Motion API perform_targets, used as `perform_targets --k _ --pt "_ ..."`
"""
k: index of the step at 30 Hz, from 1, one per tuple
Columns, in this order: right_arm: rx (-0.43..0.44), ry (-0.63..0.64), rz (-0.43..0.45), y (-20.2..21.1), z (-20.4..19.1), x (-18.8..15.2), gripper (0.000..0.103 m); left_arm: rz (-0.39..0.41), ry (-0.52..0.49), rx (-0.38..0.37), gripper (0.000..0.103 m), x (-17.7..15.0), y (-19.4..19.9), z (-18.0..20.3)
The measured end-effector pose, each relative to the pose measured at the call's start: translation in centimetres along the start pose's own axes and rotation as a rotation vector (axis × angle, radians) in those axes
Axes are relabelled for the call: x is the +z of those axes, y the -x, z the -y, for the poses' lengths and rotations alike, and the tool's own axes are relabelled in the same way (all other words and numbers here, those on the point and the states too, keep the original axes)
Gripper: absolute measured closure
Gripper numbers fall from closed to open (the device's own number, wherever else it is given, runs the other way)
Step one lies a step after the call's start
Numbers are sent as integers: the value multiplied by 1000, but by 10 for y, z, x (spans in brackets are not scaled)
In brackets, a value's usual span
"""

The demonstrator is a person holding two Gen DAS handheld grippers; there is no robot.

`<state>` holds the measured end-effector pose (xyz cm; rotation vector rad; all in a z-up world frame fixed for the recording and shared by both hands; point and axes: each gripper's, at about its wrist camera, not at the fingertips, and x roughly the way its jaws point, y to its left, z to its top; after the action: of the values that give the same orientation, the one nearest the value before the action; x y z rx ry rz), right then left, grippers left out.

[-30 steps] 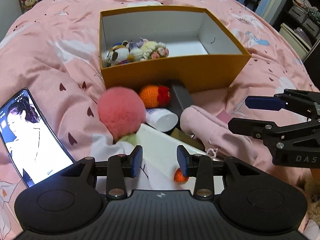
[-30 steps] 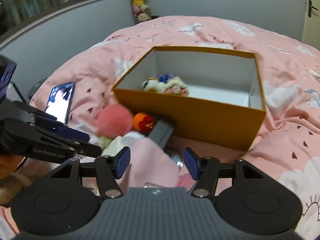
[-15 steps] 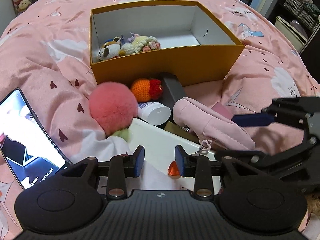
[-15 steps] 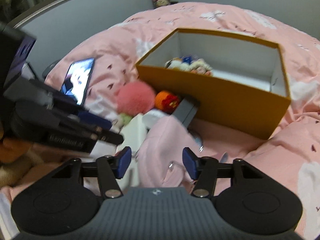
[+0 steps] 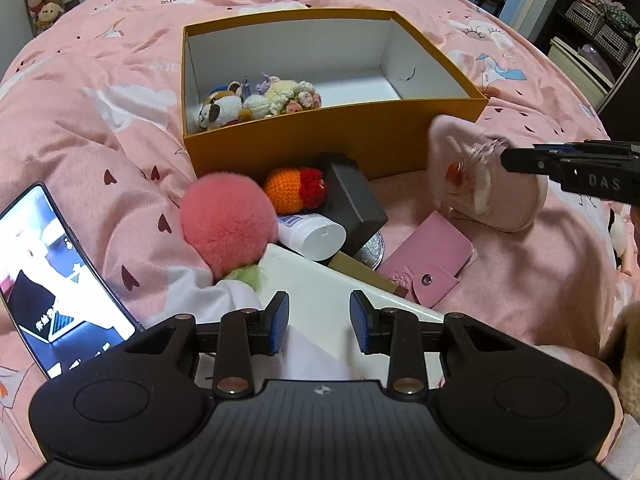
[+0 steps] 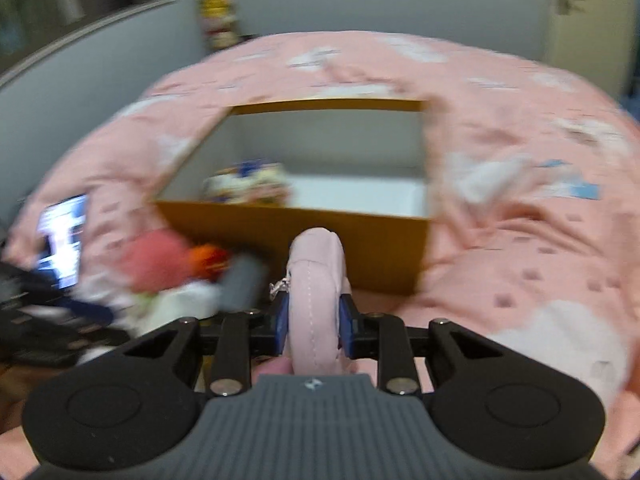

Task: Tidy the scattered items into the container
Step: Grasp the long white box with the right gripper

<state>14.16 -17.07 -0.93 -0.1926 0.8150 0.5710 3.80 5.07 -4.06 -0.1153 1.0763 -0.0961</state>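
A soft, pale pink zippered fabric pouch [image 6: 316,300] is pinched between the blue pads of the right gripper [image 6: 314,330], whose jaws are closing on it; the pads are seen pressed against both of its sides. In the left wrist view the same pouch [image 5: 488,184] is held clear of the pink patterned bedspread [image 5: 80,140], just in front of the near wall of the open, orange-sided cardboard box with a white interior [image 5: 344,136], at about 3 o'clock from the clutter.

The left gripper [image 5: 319,322] is held over a flat white rectangular box [image 5: 320,292], its fingers spread apart with nothing pinched between them.

Small crocheted and plush toys [image 5: 260,100] are already gathered in the box's left corner. On the bedspread below the box, a fluffy round coral-pink pompom [image 5: 228,220] is seen at 9 o'clock of the pile, with an orange and red crocheted ball [image 5: 294,190] at 12 o'clock, a dark grey rectangular case [image 5: 352,204] beside it, and a white plastic tube [image 5: 312,234] in the middle. A pink snap-button card wallet [image 5: 428,260] is found at 4 o'clock. A lit smartphone [image 5: 56,280] lies well apart at the left edge.
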Motion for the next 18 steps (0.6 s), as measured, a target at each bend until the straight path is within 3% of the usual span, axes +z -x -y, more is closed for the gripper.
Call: perform_targets --k 4,8,13,18 --pt "23 -39 21 5 6 0 66 -7 -6 1 64 0 0 0" --pt "155 -4 31 13 -10 2 66 -33 -24 3 65 -1 -2 2" --pt "372 67 -91 -2 -35 -4 66 -62 -25 11 65 -4 -5 1" --pt "458 71 -268 -38 -46 -11 65 -76 -30 16 66 -5 -6 0"
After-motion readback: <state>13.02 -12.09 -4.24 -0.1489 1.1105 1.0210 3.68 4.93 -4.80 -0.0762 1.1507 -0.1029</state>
